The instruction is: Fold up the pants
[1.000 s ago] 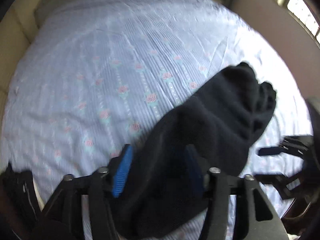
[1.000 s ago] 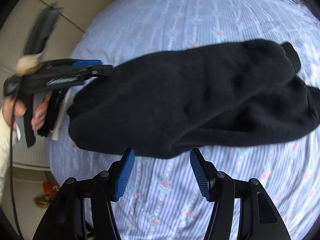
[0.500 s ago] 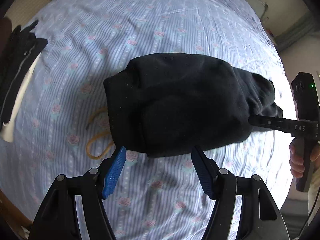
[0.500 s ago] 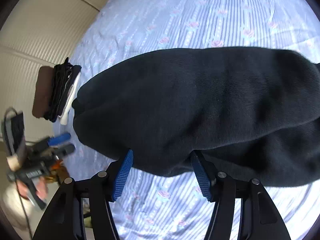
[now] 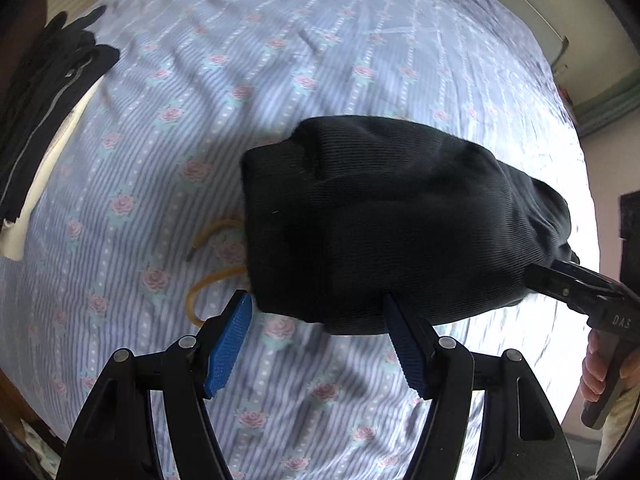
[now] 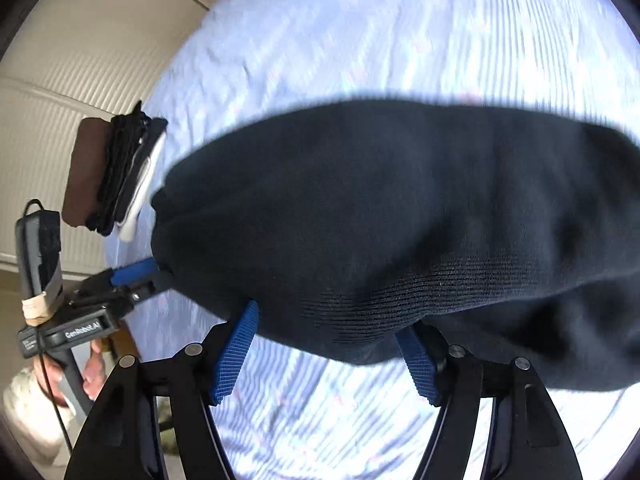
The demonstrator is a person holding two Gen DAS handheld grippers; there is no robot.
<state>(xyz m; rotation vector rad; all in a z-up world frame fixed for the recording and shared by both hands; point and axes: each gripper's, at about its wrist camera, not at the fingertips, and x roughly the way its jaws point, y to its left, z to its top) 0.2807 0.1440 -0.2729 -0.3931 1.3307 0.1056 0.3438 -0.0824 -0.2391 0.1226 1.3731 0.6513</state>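
The black pants (image 5: 380, 220) lie bunched and folded over on the floral blue bedsheet (image 5: 240, 60). My left gripper (image 5: 320, 340) is open, its blue pads at the near edge of the pants, one on each side of it. My right gripper (image 6: 328, 348) is open too, with the near hem of the pants (image 6: 400, 208) draped between its pads. In the left wrist view the right gripper (image 5: 560, 276) touches the far right end of the pants. In the right wrist view the left gripper (image 6: 132, 276) sits at their left end.
A yellow-orange cord (image 5: 204, 276) loops on the sheet just left of the pants. A stack of folded dark clothes (image 5: 44, 112) lies at the left bed edge, also visible in the right wrist view (image 6: 116, 176). A beige padded headboard (image 6: 60, 60) lies beyond.
The left gripper let go of the pants, opened and pulled back above them. The right gripper moved in until the hem lies between its pads. The pants now lie more bunched.
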